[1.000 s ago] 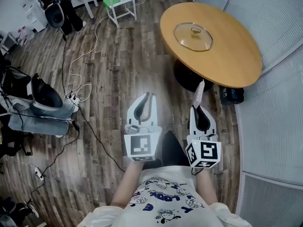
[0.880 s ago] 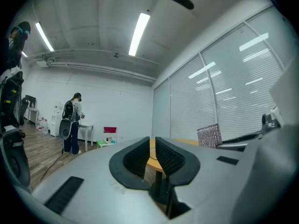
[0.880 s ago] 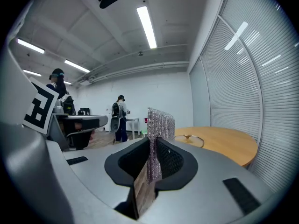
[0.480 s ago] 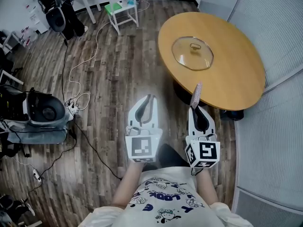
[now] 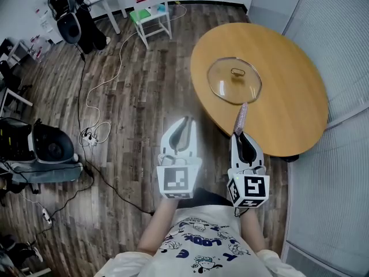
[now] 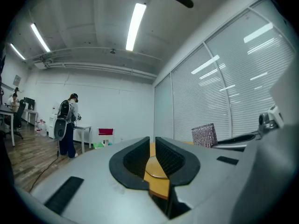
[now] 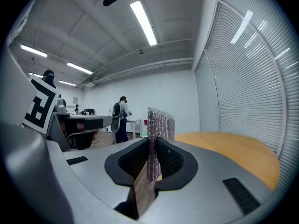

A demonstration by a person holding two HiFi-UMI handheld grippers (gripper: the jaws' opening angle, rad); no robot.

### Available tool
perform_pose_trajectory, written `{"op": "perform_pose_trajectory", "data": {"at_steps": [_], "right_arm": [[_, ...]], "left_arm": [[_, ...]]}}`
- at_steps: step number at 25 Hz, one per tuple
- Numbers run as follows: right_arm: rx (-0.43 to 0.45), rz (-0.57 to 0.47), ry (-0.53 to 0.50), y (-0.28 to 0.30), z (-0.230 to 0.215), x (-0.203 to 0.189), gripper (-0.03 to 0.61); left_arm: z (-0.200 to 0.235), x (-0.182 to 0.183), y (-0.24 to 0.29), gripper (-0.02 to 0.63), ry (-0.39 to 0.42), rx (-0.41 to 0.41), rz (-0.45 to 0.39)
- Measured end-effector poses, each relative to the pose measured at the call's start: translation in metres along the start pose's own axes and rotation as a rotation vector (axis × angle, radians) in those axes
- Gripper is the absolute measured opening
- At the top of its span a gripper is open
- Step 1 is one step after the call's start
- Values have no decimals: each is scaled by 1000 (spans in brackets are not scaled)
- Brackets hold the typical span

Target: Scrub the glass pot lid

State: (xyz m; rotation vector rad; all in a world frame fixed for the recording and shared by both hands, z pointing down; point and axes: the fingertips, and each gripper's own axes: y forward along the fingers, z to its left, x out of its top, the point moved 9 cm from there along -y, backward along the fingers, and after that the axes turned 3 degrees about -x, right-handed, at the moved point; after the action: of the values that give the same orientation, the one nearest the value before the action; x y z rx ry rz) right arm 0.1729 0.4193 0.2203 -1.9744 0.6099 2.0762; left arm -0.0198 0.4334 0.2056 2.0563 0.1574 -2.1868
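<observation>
Head view: lid flat on the round table, pad clamped on your right

Your left gripper (image 5: 184,122) hangs over the wood floor (image 5: 132,97), just short of the table. In the left gripper view its jaws stand almost together. Only a thin slit separates them, with nothing in it but orange tabletop seen through. To its right, your right gripper (image 5: 240,135) is clamped on a silvery mesh scrub pad (image 5: 241,116). The pad is held on edge, its long side running straight out from the jaws toward the table's near rim.

Beyond the pad, the glass pot lid (image 5: 234,81) lies flat on the round wooden table (image 5: 288,103), a little left of its centre. It sits dome up, clear glass with a metal rim. Being round, it has no long axis; its looped knob (image 5: 237,72) runs roughly left to right. Only the head view shows you the lid. The gripper views instead show a person (image 6: 67,122) standing at the far end of the room.
</observation>
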Motion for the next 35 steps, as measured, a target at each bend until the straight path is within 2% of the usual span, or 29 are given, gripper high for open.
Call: {"op": "perform_pose_trajectory", "data": {"at_steps": [17, 35], "right_arm": [[-29, 41, 51, 54, -37, -9, 63], [-104, 82, 45, 163, -54, -2, 63]], "left_arm": [[11, -17, 61, 44, -33, 2, 56], [64, -29, 176, 44, -64, -90, 112]]}}
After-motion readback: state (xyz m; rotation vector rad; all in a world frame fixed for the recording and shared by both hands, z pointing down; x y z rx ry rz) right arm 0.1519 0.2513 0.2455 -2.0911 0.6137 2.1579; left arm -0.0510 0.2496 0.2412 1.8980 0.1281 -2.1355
